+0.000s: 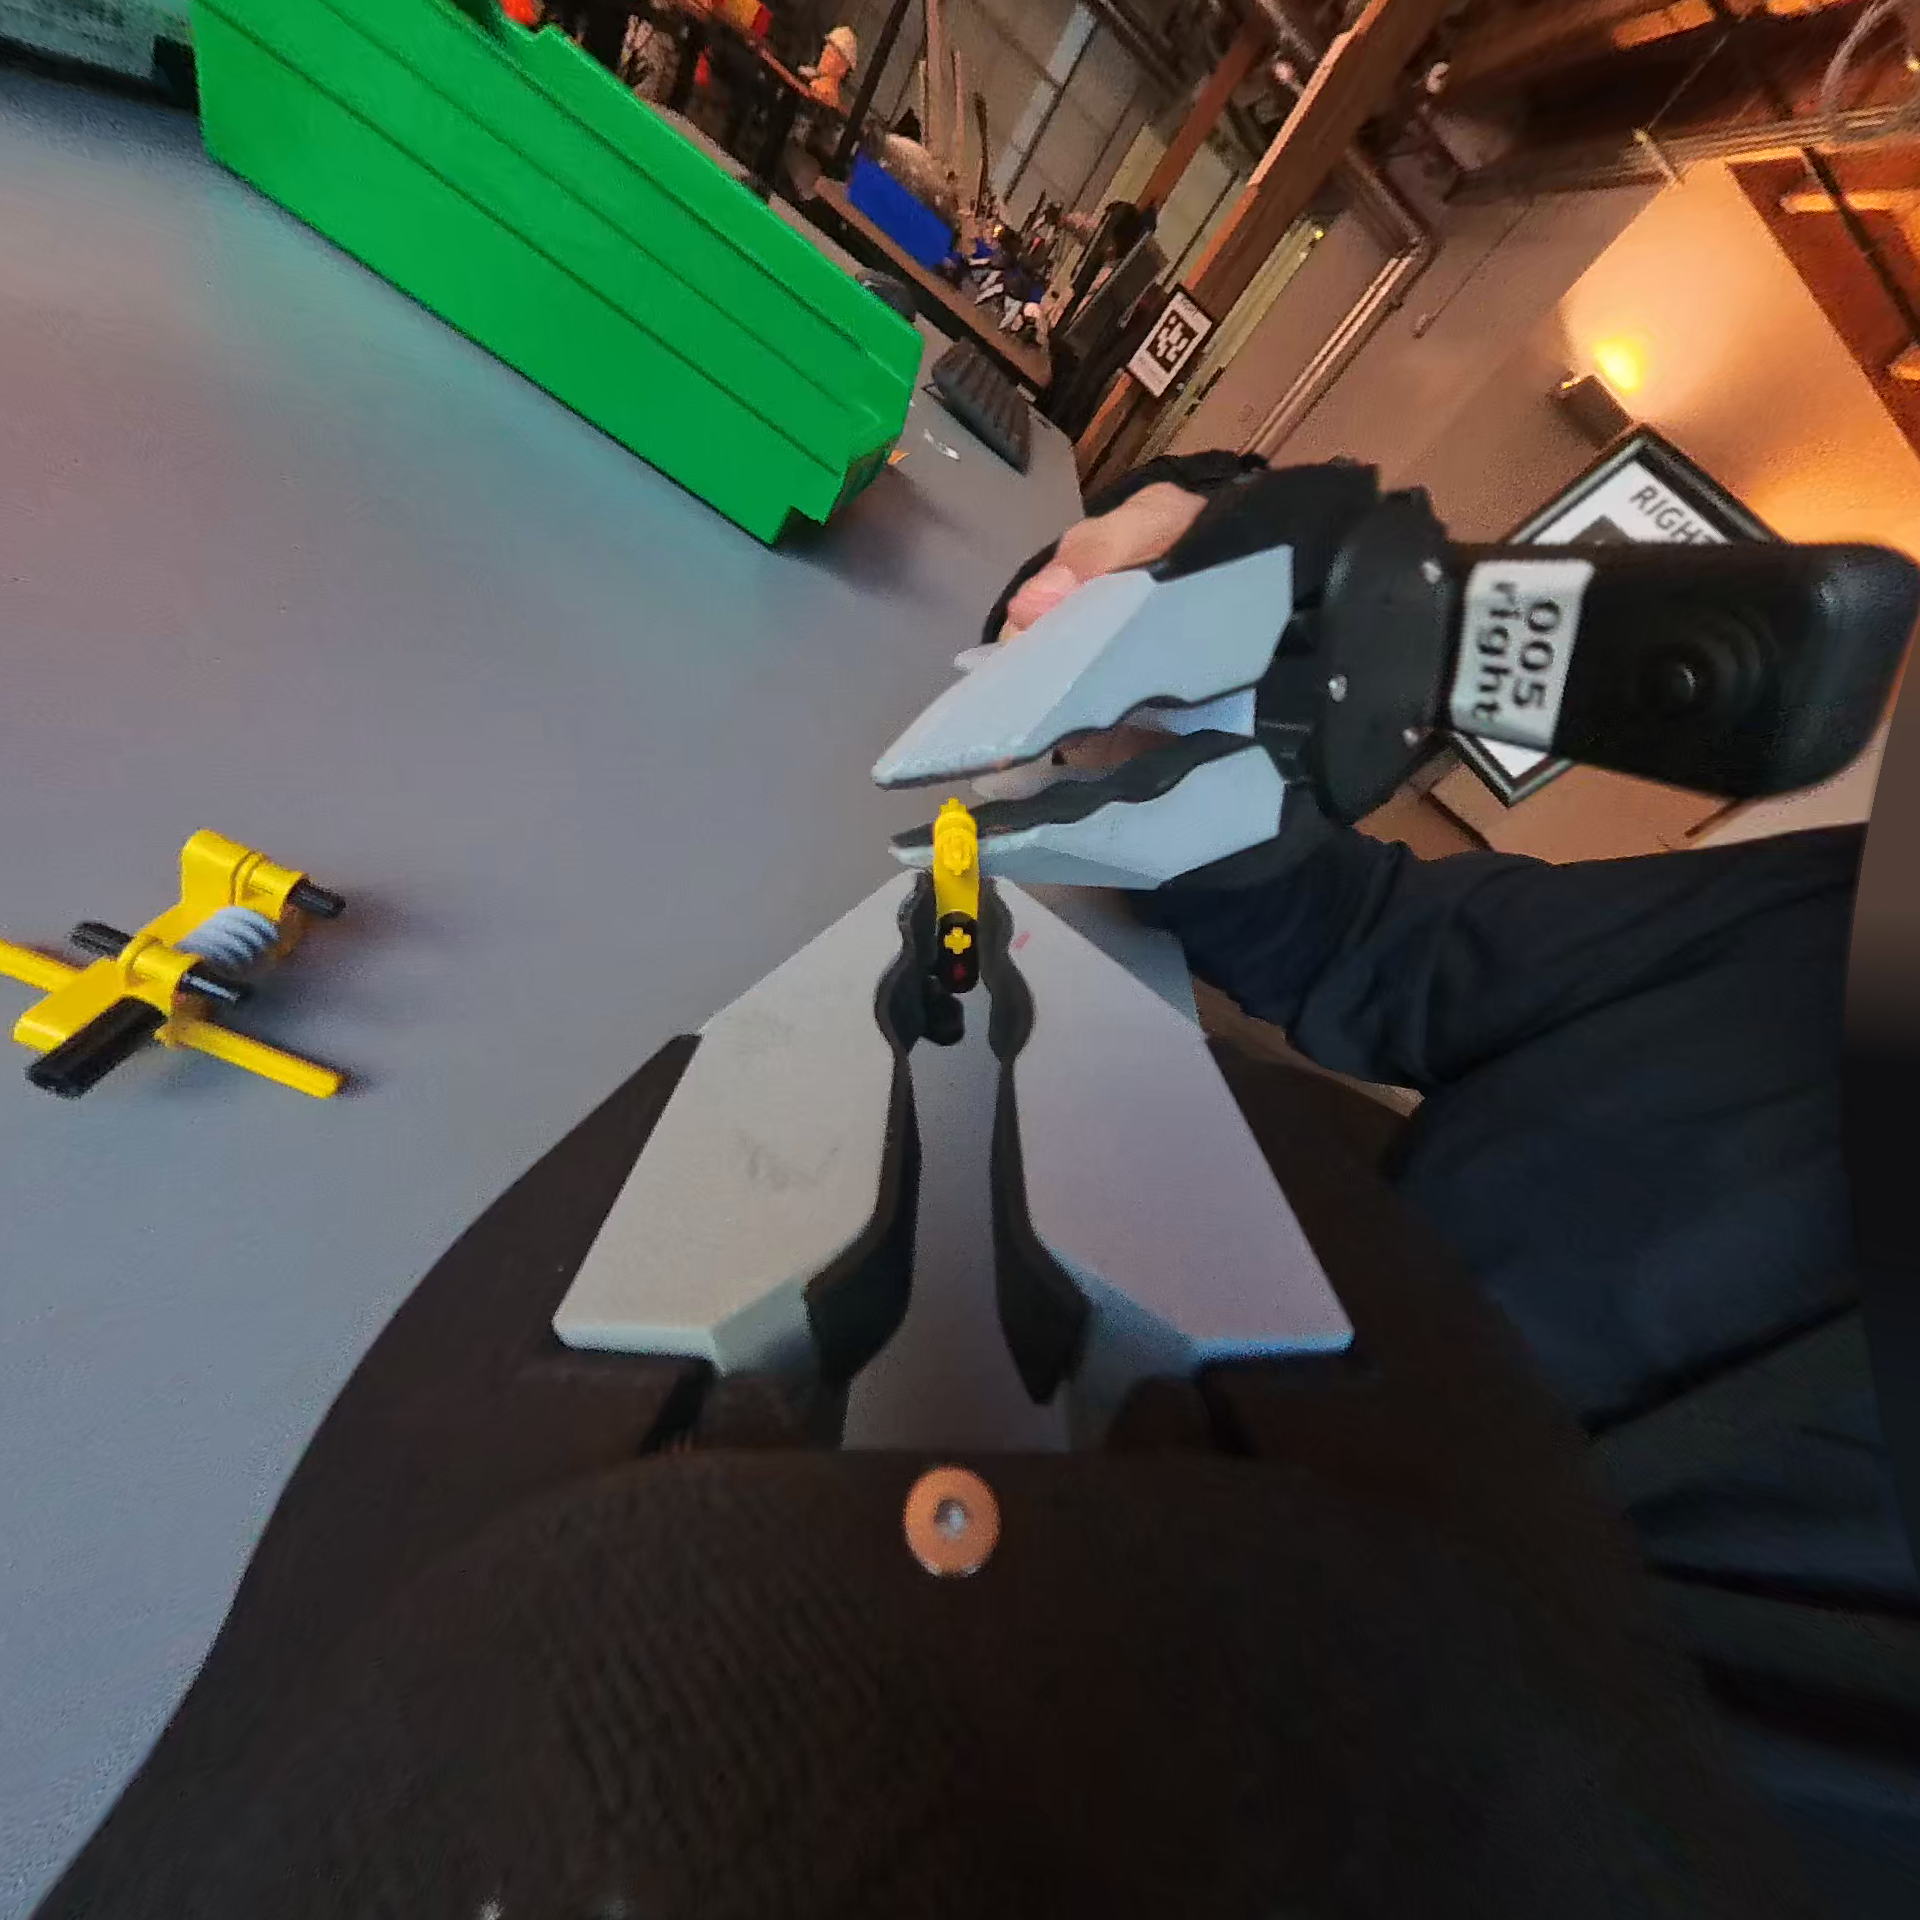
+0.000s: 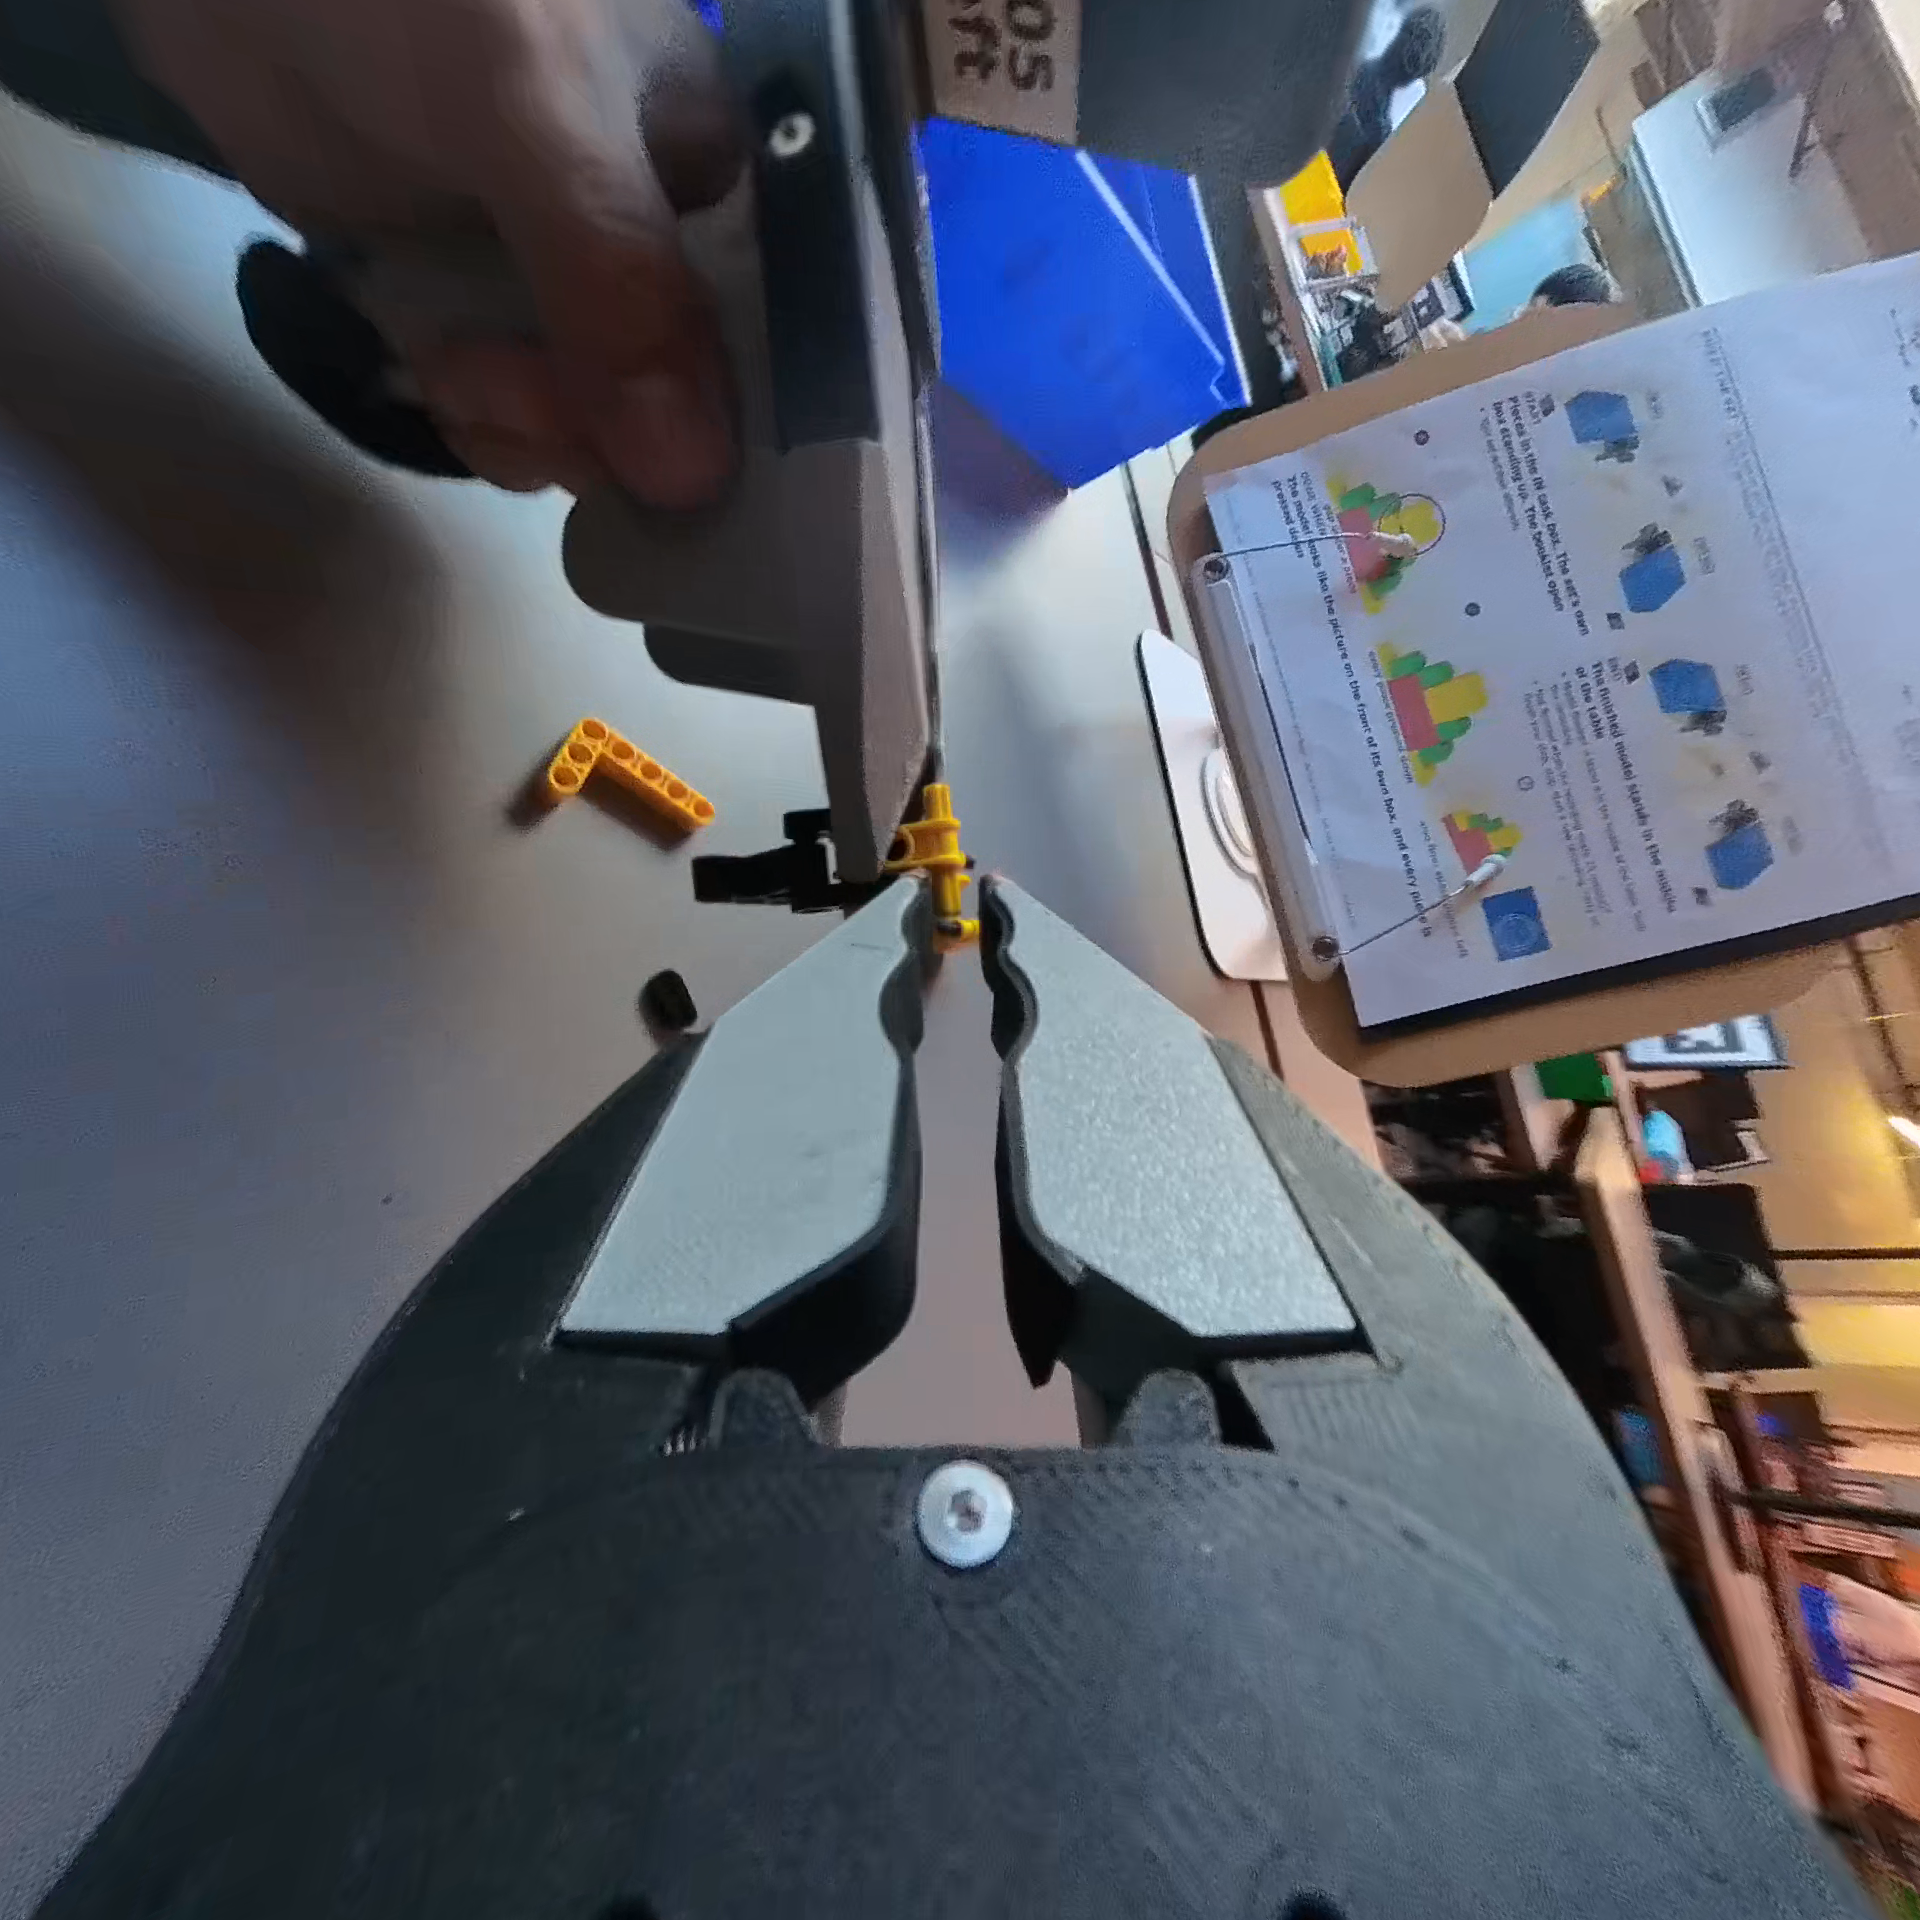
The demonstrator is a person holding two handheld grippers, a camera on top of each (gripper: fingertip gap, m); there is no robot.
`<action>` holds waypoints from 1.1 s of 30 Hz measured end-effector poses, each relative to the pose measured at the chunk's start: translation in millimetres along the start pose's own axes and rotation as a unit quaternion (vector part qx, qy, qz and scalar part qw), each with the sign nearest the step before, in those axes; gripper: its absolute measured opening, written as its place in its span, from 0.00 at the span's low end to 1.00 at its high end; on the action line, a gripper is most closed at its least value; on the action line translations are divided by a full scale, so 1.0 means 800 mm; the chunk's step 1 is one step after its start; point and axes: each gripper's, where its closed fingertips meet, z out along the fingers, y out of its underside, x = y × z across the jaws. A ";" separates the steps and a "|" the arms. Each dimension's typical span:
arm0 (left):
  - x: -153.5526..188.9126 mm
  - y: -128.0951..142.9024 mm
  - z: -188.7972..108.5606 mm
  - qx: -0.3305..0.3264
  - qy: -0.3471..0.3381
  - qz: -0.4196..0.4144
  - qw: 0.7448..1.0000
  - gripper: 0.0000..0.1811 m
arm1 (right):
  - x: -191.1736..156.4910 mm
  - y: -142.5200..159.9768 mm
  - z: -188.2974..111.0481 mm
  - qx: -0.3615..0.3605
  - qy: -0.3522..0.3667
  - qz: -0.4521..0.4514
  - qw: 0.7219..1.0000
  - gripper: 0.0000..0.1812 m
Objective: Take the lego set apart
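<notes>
Yellow piece (image 1: 954, 883): lower end hidden between left gripper (image 1: 951, 914) fingers.
Bin (image 1: 540, 239): top cut off.
Sheet (image 2: 1621, 644): right edge cropped.

Left wrist view: assembly (image 1: 171, 961) on tabletop (image 1: 468, 727) at mid left, bin (image 1: 540, 260) behind it at upper left. Right wrist view: L-beam (image 2: 627, 776) on tabletop left of centre, small piece (image 2: 668, 1001) below it, instruction board (image 2: 1558, 665) at right.

Grey fingers (image 1: 1143, 1132) on black bodies; black sleeve (image 1: 1538, 1039), fingerless glove (image 1: 1247, 509).
</notes>
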 end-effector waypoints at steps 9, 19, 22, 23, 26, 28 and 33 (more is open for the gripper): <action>-0.018 0.005 -0.001 0.006 -0.012 -0.045 0.999 0.03 | -0.008 0.007 0.018 -0.082 0.082 -0.132 0.984 0.01; -0.047 -0.012 -0.014 0.052 -0.091 0.014 0.994 0.03 | 0.009 0.020 0.043 -0.098 0.106 -0.151 0.978 0.01; -0.048 -0.012 -0.014 0.051 -0.110 0.035 0.992 0.03 | 0.008 0.024 0.043 -0.085 0.089 -0.125 0.984 0.01; -0.049 -0.012 -0.013 0.047 -0.121 0.043 0.991 0.03 | 0.007 0.027 0.044 -0.088 0.081 -0.110 0.987 0.01; -0.045 -0.027 -0.022 0.092 -0.111 0.050 0.988 0.03 | 0.007 0.084 0.047 -0.192 0.067 -0.075 0.976 0.01; -0.037 -0.069 -0.064 0.169 -0.122 0.074 0.975 0.03 | 0.010 0.115 0.039 -0.189 0.059 -0.043 0.979 0.01; -0.061 -0.047 -0.060 0.115 -0.110 0.032 0.987 0.03 | 0.058 0.110 0.026 -0.145 0.095 0.081 0.981 0.01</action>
